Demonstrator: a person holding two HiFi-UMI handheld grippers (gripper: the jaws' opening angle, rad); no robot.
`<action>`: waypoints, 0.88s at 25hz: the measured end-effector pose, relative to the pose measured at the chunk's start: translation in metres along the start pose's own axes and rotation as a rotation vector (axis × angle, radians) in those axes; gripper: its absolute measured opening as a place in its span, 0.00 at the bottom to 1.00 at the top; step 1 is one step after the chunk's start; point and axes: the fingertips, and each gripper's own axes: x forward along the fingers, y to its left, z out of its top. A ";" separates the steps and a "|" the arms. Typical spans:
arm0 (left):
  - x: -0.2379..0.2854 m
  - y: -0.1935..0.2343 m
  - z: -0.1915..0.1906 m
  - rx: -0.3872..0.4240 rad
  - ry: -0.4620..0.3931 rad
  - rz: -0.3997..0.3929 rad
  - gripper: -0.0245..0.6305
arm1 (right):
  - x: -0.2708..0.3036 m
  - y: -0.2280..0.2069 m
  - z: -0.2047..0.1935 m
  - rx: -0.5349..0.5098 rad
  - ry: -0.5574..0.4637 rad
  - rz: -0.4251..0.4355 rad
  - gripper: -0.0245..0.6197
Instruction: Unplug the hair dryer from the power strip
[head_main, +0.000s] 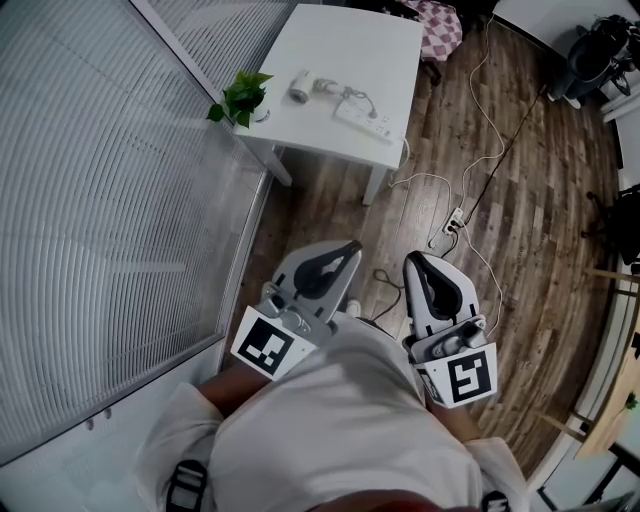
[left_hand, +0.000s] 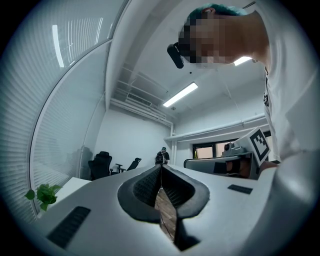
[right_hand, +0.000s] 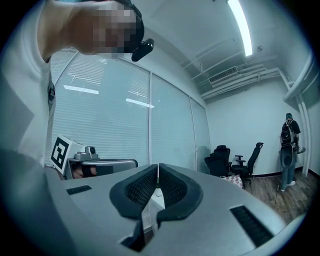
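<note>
A white hair dryer (head_main: 302, 86) lies on the small white table (head_main: 345, 40) far ahead of me. Its cord runs to a white power strip (head_main: 364, 120) at the table's right front edge. Both grippers are held close to my body, well short of the table. My left gripper (head_main: 352, 245) is shut with nothing between its black pads, and its own view shows the jaws (left_hand: 161, 168) meeting. The right gripper (head_main: 413, 258) is likewise shut and empty, with its pads (right_hand: 158, 167) closed together.
A potted plant (head_main: 243, 98) stands at the table's left corner. A glass wall with blinds (head_main: 110, 180) runs along the left. On the wood floor lie a second power strip (head_main: 453, 222) and loose cables. A cushioned chair (head_main: 440, 25) stands behind the table. A person (right_hand: 289, 150) stands far off.
</note>
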 end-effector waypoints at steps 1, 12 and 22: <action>0.003 0.006 0.000 -0.001 0.001 0.000 0.09 | 0.006 -0.002 -0.001 0.000 0.002 0.001 0.09; 0.041 0.063 0.002 -0.016 0.012 -0.016 0.09 | 0.066 -0.033 -0.001 -0.001 0.023 -0.015 0.09; 0.072 0.122 0.004 -0.029 0.011 -0.044 0.09 | 0.128 -0.055 -0.001 -0.009 0.036 -0.036 0.09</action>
